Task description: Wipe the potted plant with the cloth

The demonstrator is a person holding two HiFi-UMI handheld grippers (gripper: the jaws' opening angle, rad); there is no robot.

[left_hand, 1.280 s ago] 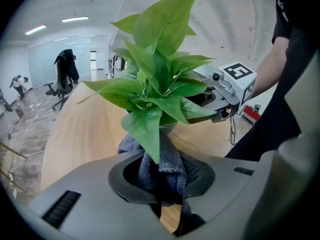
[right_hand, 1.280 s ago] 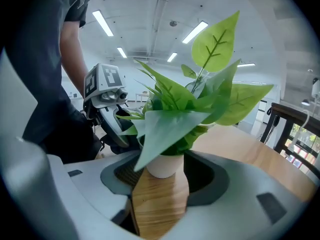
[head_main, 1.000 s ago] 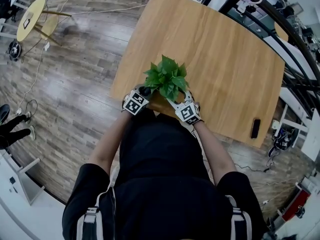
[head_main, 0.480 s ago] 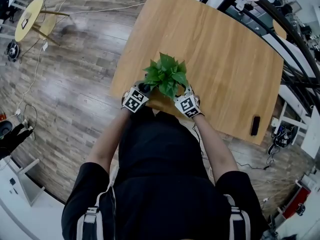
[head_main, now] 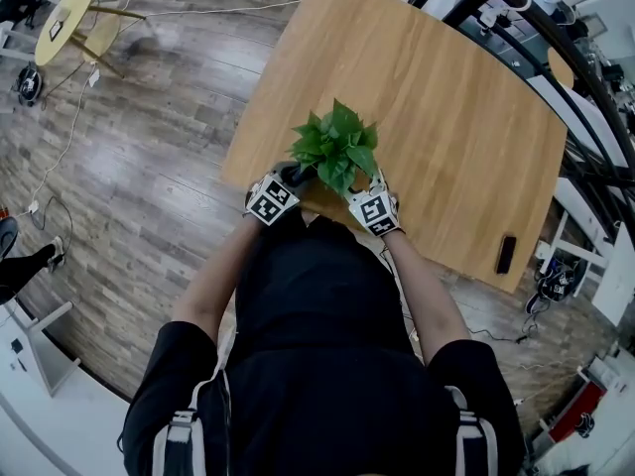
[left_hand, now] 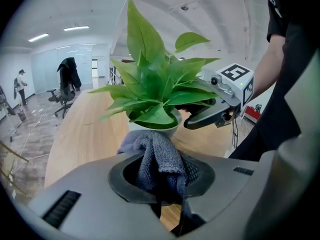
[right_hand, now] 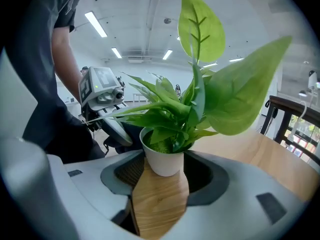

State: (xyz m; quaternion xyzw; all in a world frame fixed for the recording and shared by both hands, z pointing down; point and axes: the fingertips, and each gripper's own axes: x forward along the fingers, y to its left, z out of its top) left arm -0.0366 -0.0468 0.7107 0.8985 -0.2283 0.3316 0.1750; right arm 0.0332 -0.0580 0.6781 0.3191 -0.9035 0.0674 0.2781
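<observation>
A: Quick one: the left gripper (head_main: 286, 178), what did it have?

B: It was clamped on the cloth (left_hand: 157, 154). Grey knit, bunched btw the jaws & spilling out past the tips. Jaws were nearly together, w/ only fabric in the gap.

A: And the potted plant (head_main: 335, 149) vs. that gripper?

B: Straight ahead of its tips, v. close. The cloth wad sat low against the white pot (right_hand: 163, 160), on the wall facing the person. Touching or just short of it, I couldn't tell. The leaves (left_hand: 150, 91) hung over the cloth.

A: Right gripper (right_hand: 161, 174)?

B: Jaws wide apart, w/ the pot upright btw them, right at the tips. Each pad met a side of the pot & no gap showed on either side, so it read as a grip on the pot. Only bare tabletop lay in the gap nearer the gripper's body.

A: The two grippers relative to each other?

B: On opposite flanks of the plant, both on the person's side of it, tips angled in twd the pot. Each showed up in the other's view, just past the foliage.

A: Plant's spot on the table (head_main: 446, 137)?

B: Near the edge closest to the person. The rest of the wood top stretched away beyond both grippers.
</observation>
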